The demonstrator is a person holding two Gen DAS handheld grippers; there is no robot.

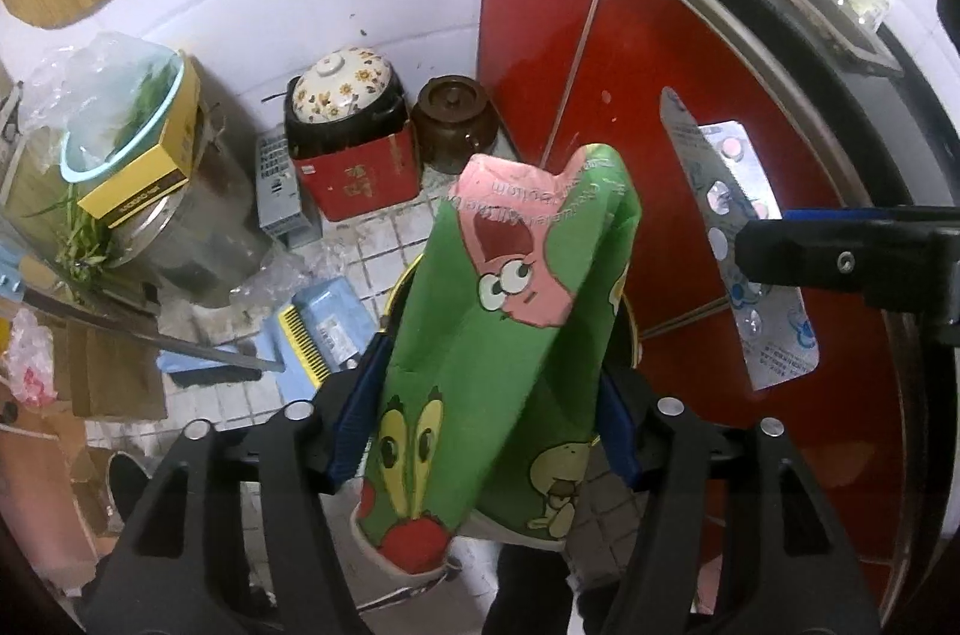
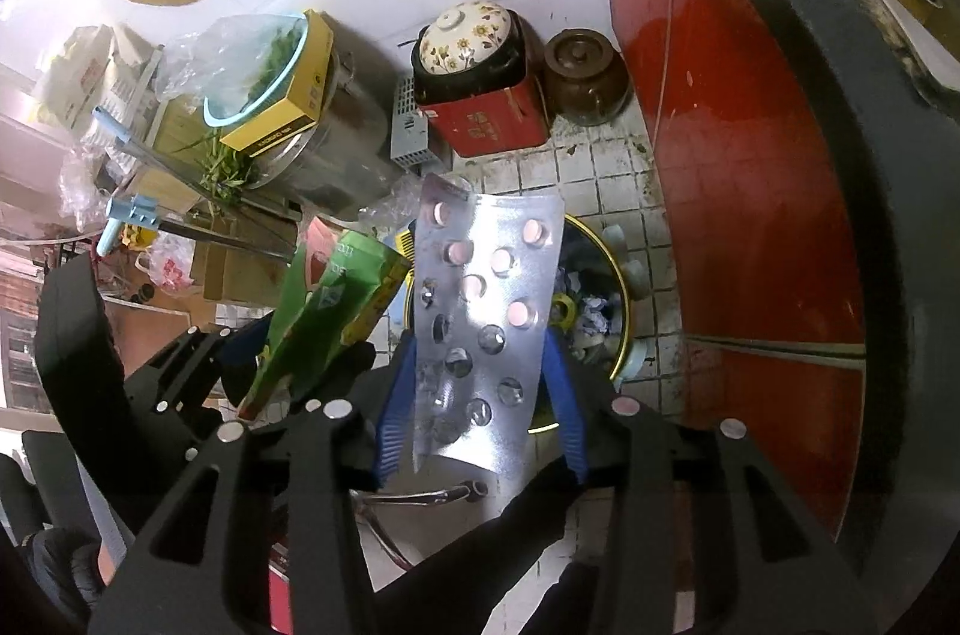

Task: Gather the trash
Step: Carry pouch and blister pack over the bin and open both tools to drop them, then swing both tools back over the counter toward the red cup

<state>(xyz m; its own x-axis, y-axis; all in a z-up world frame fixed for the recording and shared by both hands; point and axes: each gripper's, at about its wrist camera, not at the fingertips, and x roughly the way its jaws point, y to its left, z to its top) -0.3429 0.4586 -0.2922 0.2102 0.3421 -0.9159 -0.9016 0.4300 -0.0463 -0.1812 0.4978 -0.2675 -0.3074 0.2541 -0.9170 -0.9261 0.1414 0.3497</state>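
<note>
Two pieces of rubbish are held over the bin at once. The left gripper (image 1: 489,371) points steeply down at the floor, clamped on a crushed green carton (image 1: 498,287) with cartoon figures and a pink torn top; its blue pads (image 1: 360,395) lie against the carton's two sides, and the carton sticks out past the fingertips. Just beside it, the right gripper (image 2: 480,353) grasps a silver blister pack (image 2: 486,275) by its long edges, a blue pad on each side. A few pockets hold pink tablets and the others look empty. Below the pack stands a round bin (image 2: 626,311) with a yellow rim, crumpled paper inside it. The carton hangs near the bin's left edge; I cannot tell whether it is fully over the opening. Behind, on the grubby white floor tiles (image 2: 600,167), a flowered pot (image 1: 342,89) sits on a red box (image 1: 360,179) next to a brown jar (image 1: 456,119), against red cabinet doors (image 1: 690,125).
</note>
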